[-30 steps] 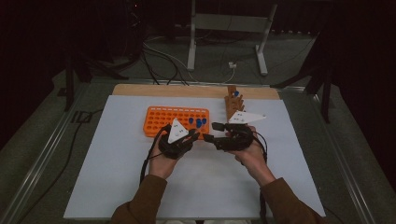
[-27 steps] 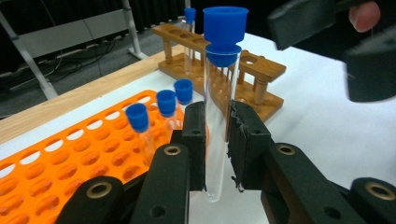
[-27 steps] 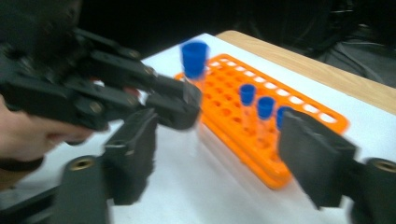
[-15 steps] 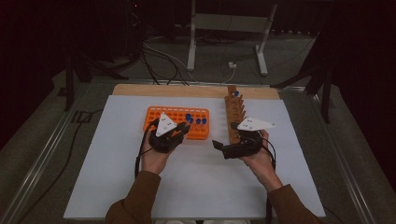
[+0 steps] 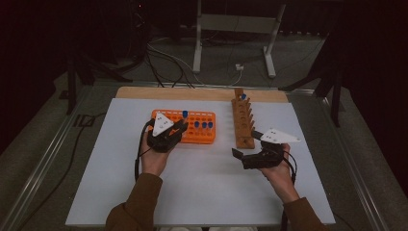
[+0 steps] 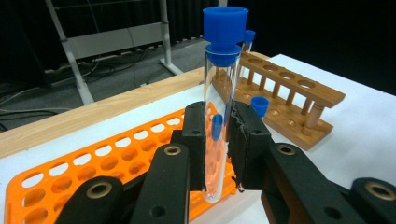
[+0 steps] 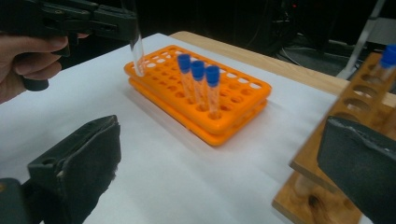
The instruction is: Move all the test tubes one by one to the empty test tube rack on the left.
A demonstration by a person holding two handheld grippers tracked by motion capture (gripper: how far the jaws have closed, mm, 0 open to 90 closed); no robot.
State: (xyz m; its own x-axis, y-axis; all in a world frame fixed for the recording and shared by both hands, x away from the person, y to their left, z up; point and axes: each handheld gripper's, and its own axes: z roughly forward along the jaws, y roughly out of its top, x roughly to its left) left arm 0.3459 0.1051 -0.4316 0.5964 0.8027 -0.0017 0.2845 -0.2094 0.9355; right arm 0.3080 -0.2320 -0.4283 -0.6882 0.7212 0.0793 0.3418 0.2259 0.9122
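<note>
My left gripper (image 6: 218,121) is shut on a clear test tube (image 6: 217,93) with a blue cap, held upright over the left part of the orange rack (image 5: 202,137). In the right gripper view the tube's bottom (image 7: 136,51) hangs just above the rack's holes. Three blue-capped tubes (image 7: 198,70) stand in that rack. My right gripper (image 7: 224,158) is open; its jaws have just been opening and nothing lies between them. It hovers by the near end of the wooden rack (image 5: 243,120), which holds one capped tube (image 7: 387,56) at its far end.
The white table top (image 5: 202,192) stretches bare in front of both racks. A wooden strip (image 5: 144,93) runs along its far edge. Beyond it are a metal stand (image 5: 235,24) and cables on the floor.
The grippers were together at the table's middle. Now the left has carried the tube left over the orange rack, while the right has opened and drawn away to the right.
</note>
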